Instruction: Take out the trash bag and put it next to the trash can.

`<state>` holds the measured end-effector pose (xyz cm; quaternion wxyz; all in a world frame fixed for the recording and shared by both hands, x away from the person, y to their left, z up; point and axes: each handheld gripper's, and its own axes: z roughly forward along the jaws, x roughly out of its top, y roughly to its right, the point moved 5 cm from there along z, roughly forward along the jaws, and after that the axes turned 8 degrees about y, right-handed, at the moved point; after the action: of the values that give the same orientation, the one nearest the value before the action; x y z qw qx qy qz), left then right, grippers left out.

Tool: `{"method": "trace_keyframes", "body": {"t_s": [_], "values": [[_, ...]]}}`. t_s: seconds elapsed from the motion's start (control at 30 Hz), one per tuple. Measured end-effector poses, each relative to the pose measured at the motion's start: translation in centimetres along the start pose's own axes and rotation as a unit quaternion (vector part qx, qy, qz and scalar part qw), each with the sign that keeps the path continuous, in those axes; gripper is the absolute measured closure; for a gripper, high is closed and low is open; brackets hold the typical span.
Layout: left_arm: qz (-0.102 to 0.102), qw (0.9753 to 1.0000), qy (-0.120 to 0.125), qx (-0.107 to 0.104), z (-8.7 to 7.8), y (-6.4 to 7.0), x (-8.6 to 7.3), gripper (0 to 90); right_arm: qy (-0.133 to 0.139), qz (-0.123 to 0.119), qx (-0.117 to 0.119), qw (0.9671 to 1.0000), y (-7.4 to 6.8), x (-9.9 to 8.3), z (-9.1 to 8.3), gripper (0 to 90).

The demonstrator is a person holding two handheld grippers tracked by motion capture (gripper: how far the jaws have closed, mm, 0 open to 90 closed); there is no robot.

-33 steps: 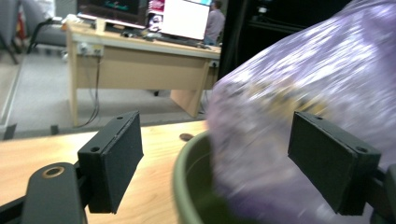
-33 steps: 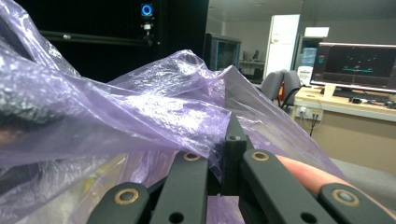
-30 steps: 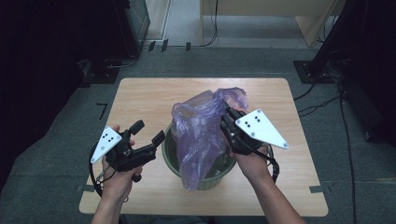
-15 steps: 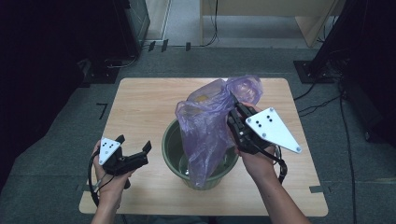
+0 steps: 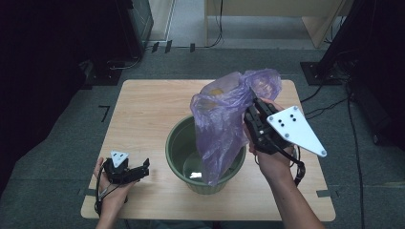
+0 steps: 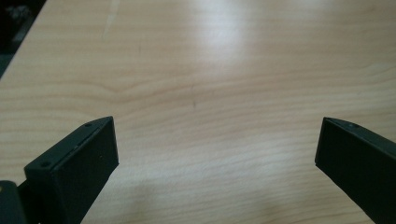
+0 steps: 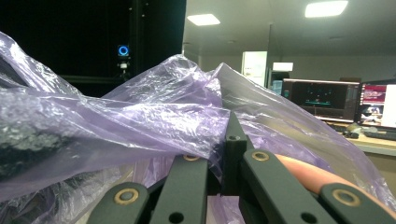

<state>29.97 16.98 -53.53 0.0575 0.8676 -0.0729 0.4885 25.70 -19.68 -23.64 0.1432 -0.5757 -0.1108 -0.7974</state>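
The right hand-held gripper (image 5: 252, 106) is pinched tight on a purple plastic bag (image 5: 224, 129). It holds the bag up in the air by its top. The bag hangs down, and its bottom end dips into a green bucket (image 5: 177, 143). The bucket stands on the counter (image 5: 143, 109), near the front edge and about in the middle from side to side. The bag is thin and see-through, and it is all crinkly. Something yellow shows through the top part of it, but it is too blurry to tell what it is.

In the right gripper view, the jaws are close together with the bag (image 7: 140, 116) squeezed between them. The plastic puffs up over the jaws on both sides.

The left hand-held gripper (image 5: 143, 168) sits low by the front left corner of the counter, to the left of the bucket and not touching it. Its jaws are spread wide apart with nothing between them. In the left gripper view there is just bare wood of the counter (image 6: 210, 93) between the jaws.
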Motion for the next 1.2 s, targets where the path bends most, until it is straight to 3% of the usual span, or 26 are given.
{"method": "trace_keyframes", "body": {"t_s": [0.27, 0.73, 0.93, 1.2], "values": [[0.024, 0.9989, -0.04, 0.009, 1.0, 0.1, -1.5, 0.0, 0.012, -0.001, -0.025, 0.9996, 2.2, 1.1, -0.6, 90.0], [0.013, 0.9986, -0.05, 0.01, 1.3, 0.1, -1.5, 0.0, 0.022, -0.011, -0.088, 0.9958, 7.7, 2.4, -2.3, 90.0], [0.011, 0.9986, -0.05, 0.01, 1.4, 0.1, -1.5, 0.0, 0.008, -0.02, -0.122, 0.9923, 10.2, 0.9, -3.0, 90.0], [0.012, 0.9986, -0.051, 0.01, 1.4, 0.1, -1.5, 0.0, -0.044, -0.021, -0.157, 0.9864, 12.9, -4.1, -2.5, 90.0]]}}
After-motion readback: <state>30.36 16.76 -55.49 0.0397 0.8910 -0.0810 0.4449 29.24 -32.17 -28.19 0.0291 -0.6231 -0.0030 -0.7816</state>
